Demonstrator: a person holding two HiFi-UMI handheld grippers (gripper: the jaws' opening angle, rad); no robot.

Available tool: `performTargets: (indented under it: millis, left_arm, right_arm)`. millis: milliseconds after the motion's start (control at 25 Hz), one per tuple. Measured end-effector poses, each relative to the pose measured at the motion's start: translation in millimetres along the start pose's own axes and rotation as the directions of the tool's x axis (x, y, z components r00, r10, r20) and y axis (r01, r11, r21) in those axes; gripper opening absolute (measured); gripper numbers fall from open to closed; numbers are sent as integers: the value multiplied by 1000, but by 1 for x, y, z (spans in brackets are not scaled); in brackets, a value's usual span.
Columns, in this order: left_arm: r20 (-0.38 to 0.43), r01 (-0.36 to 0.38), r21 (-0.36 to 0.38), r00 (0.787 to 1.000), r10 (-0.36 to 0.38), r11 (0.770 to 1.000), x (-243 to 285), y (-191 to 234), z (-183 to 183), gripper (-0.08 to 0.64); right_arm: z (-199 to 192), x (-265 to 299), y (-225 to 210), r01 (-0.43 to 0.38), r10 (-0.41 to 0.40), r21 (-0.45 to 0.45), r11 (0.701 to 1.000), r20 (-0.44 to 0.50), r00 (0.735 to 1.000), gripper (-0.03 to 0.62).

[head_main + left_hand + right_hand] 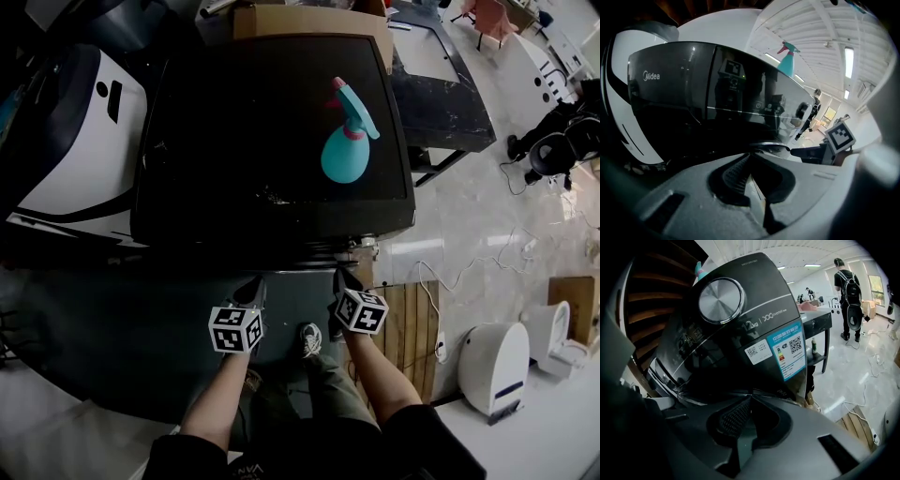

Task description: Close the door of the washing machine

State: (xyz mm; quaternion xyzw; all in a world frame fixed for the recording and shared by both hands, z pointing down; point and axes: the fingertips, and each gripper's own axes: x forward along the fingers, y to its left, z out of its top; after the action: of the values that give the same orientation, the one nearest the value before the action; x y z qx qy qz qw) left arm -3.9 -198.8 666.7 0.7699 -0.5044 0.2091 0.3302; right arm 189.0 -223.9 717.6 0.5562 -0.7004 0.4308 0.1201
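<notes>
The black washing machine (272,122) fills the middle of the head view, seen from above. Its glossy dark front (693,108) and its silver knob (719,298) face the two gripper views. A chrome rim (769,145) shows low on the front, just past the jaws; I cannot tell how the door stands. My left gripper (251,287) and right gripper (343,278) hang side by side close in front of the machine. Both point down at its front. The left gripper (751,158) is shut with nothing in it, and the right gripper (750,400) is shut and empty too.
A teal spray bottle (349,139) stands on top of the machine. Another white appliance (75,131) sits at its left and a dark table (441,84) behind right. Wooden boards (412,319) and cables lie on the floor at the right. A person with a backpack (846,296) stands far off.
</notes>
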Motion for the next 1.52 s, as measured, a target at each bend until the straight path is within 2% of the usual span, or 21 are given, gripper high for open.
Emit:
performTargets:
  millis: [200, 440, 600, 720, 960, 1120, 1280, 1520]
  left_arm:
    - [21, -28, -15, 999, 28, 1000, 4, 15, 8, 11]
    - [22, -26, -15, 999, 27, 1000, 7, 18, 8, 11]
    - [18, -23, -2, 1000, 23, 1000, 9, 18, 8, 11]
    - [19, -29, -5, 999, 29, 1000, 10, 19, 9, 11]
    - [26, -41, -14, 999, 41, 999, 13, 19, 12, 11]
    - [34, -30, -20, 999, 30, 999, 13, 19, 11, 11]
    - [30, -21, -29, 999, 22, 999, 8, 19, 9, 11]
    - [44, 17, -2, 999, -17, 1000, -15, 12, 9, 11]
  right_arm:
    - [-5, 4, -4, -2, 1, 59, 998, 21, 1000, 2]
    - [-3, 5, -5, 6, -8, 76, 997, 26, 1000, 0]
    - [-1, 6, -6, -1, -2, 117, 993, 21, 1000, -2]
    - [0, 7, -7, 14, -15, 73, 997, 18, 1000, -2]
    - [5, 12, -7, 25, -28, 69, 997, 42, 999, -3]
    - [10, 11, -2, 16, -19, 44, 999, 69, 997, -2]
    - [6, 10, -3, -11, 6, 66, 998, 73, 997, 0]
    - [-5, -8, 2, 13, -16, 46, 999, 50, 999, 0]
